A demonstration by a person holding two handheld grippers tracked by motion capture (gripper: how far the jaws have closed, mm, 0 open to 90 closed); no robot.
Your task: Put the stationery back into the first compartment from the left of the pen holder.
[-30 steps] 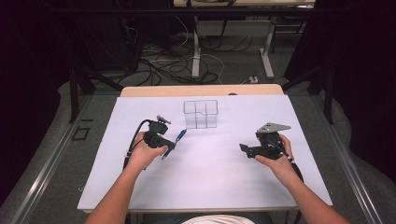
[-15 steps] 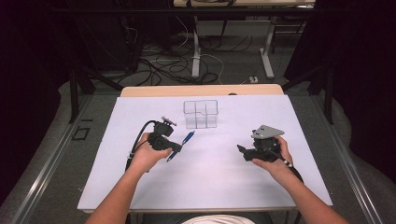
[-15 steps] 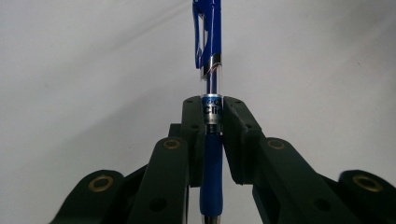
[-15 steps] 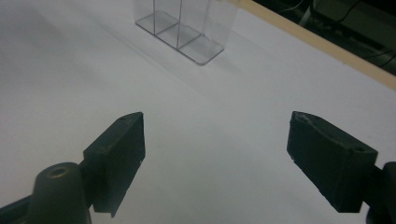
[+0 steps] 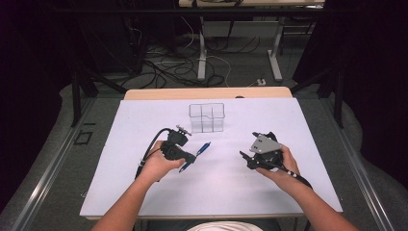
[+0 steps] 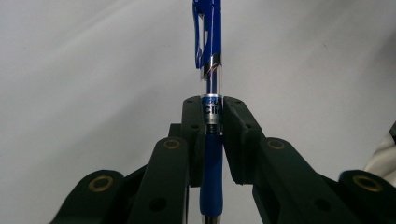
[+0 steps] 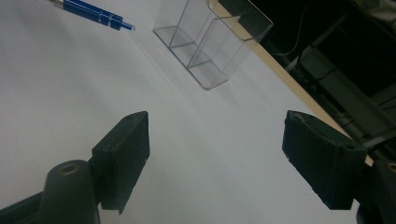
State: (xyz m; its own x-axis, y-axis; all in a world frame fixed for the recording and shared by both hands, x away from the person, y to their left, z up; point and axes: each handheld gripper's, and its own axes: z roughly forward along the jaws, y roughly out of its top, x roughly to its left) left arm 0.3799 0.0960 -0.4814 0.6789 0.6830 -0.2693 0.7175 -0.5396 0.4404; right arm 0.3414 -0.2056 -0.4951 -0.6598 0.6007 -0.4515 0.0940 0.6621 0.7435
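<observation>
I see the white-topped bench [image 5: 144, 192] with a bare wooden strip along its far edge. On it, toward the far middle, stands the clear plastic organiser box with inner dividers [image 5: 207, 117], upright and apart from both claws. My right claw [image 5: 246, 160] sits on the right half of the bench in the right hand [image 5: 284, 166]; its two black jaws stand wide apart with nothing between them, pointing toward the organiser box. My left claw [image 5: 191, 158] sits left of centre in the left hand [image 5: 156, 166]; its jaws are clamped on the barrel of the blue clip-top ballpoint pen [image 6: 211, 116], just above the grip section. The pen lies between the two claws, near the organiser box, with its clip end pointing away from the left claw.
</observation>
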